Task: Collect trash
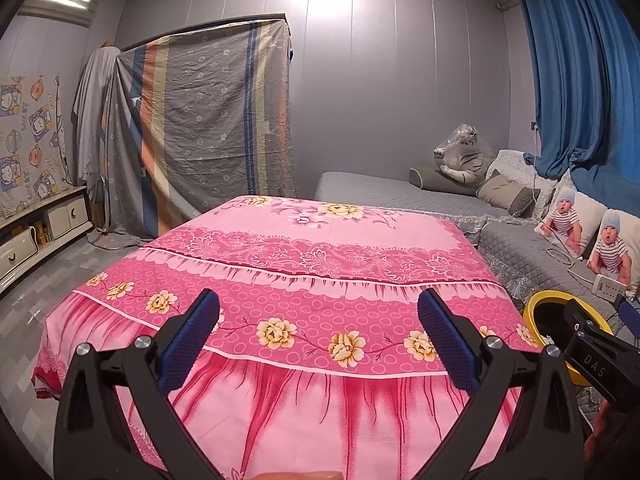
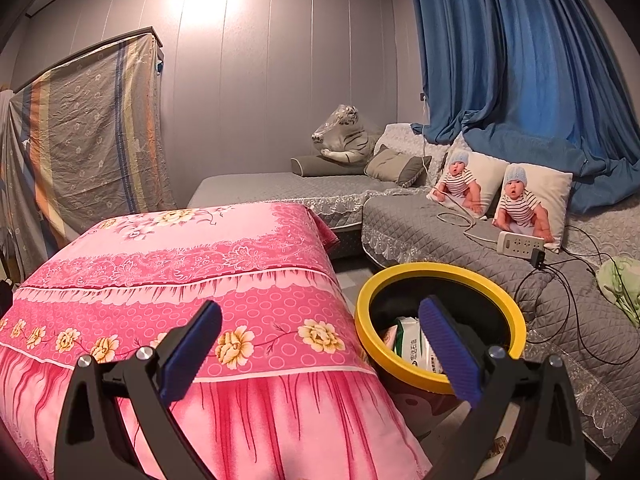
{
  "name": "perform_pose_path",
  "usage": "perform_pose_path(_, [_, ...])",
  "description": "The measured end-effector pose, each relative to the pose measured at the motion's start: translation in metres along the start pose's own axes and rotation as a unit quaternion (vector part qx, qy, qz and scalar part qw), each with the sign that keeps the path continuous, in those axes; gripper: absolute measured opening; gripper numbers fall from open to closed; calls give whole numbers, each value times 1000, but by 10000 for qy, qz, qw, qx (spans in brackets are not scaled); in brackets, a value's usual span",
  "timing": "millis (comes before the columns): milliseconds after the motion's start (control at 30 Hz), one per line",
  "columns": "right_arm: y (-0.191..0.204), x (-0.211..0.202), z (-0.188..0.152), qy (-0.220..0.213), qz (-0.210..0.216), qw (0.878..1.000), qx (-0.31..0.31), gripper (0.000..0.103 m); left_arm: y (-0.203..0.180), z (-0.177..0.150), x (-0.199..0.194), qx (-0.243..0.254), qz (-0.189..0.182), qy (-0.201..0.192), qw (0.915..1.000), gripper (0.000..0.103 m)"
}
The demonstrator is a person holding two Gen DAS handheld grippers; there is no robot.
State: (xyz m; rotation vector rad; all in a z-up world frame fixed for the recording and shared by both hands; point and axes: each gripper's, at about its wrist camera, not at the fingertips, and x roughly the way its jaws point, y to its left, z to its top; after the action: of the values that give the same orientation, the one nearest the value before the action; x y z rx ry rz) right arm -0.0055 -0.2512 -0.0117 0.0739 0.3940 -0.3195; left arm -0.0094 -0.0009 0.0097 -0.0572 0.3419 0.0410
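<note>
Left wrist view, scanning left to right: low cabinet (image 1: 44, 224) along the far-left wall, striped sheet (image 1: 208, 128) draped over a rack, then the tabletop (image 1: 304, 264) under a pink floral cloth, bare of any trash as far as this view shows. Left gripper (image 1: 318, 338) hovers over the near edge, fingers (image 1: 188, 340) spread wide, nothing between them. At far right the right gripper (image 1: 600, 360) body pokes in front of the yellow-rimmed bin (image 1: 538, 308). Right wrist view, same order: pink tabletop on the left, bin just beside its right edge on the floor, grey sofa (image 2: 460, 240) with two printed cushions (image 2: 500, 196) and a power strip (image 2: 520, 245) beyond. Right gripper (image 2: 320, 346) is also wide apart and empty, right finger over the bin mouth. Trash so far: a white-green wipes pack (image 2: 414, 346) already lying inside the bin, maybe another wrapper beside it, can't tell. A small scrap on the floor (image 2: 498, 446) near the bin base is too blurred to identify. Judgement: collection looks largely done, or the next piece is out of frame. To do this step well: pan both wrists to search before committing, check that floor scrap, avoid snagging the cloth or sofa cables, and release only once fully above the rim.
</note>
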Motion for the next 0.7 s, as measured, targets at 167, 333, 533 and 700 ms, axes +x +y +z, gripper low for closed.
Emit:
perform_pose_path(167, [1,2,-1,52,18,10000,-5,95,0,1,-1,-9,-19,1,10000,95])
perform_pose_path(333, [2,2,0,50,19,10000,-22,96,0,0,0,-27,-33,43,10000,95])
perform_pose_path(533, [2,4,-1,83,23,10000,-20,95,-1,-1,0,-30,-38,49,10000,95])
perform_pose_path(700, [2,5,-1,115,28,9999,-24,95,0,-1,1,-39,-45,78,10000,95])
